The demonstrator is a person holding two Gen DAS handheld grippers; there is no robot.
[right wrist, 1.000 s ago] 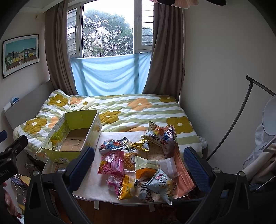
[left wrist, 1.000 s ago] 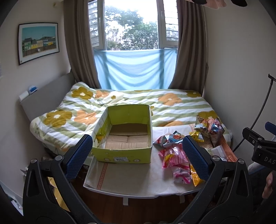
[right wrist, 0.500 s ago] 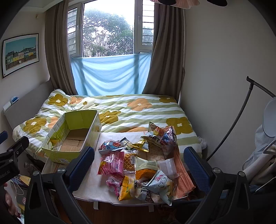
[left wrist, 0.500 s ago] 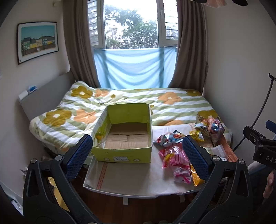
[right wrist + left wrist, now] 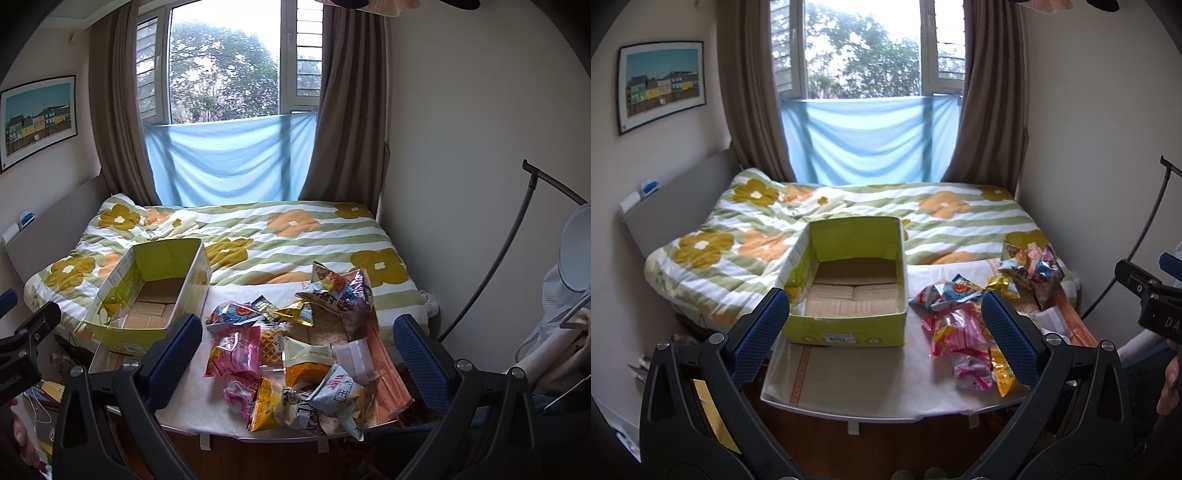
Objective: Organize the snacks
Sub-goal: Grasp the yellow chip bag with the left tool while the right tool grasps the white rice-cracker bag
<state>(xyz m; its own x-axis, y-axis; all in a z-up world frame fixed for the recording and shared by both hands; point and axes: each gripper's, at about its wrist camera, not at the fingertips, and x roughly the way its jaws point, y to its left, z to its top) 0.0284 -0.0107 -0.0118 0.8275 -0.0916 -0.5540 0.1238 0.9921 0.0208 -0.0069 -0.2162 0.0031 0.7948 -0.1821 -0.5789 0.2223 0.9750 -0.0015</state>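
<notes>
Both grippers hang above the near edge of the table [image 5: 849, 387], jaws wide and holding nothing: the left gripper [image 5: 882, 332] faces the box [image 5: 849, 295], the right gripper [image 5: 299, 350] faces the snacks [image 5: 295, 354]. None of the snacks is in the box yet; its cardboard floor is bare. They lie in a loose heap on the right half of the table, well apart from the box at the left, some overlapping, a few propped up at the back near the bed [image 5: 258, 236]. The step in hand looks like the first pick. Doing it well probably means starting with a packet that lies on top or alone, such as the pink packet [image 5: 234, 350] on the heap's left side, nearest the box. Come down with the right jaws spread across its short width and pinch a sealed edge, not the puffed middle, since such bags slip and crush. Lift clear before carrying, so neighbours are not dragged off the front edge, where several already sit close.
</notes>
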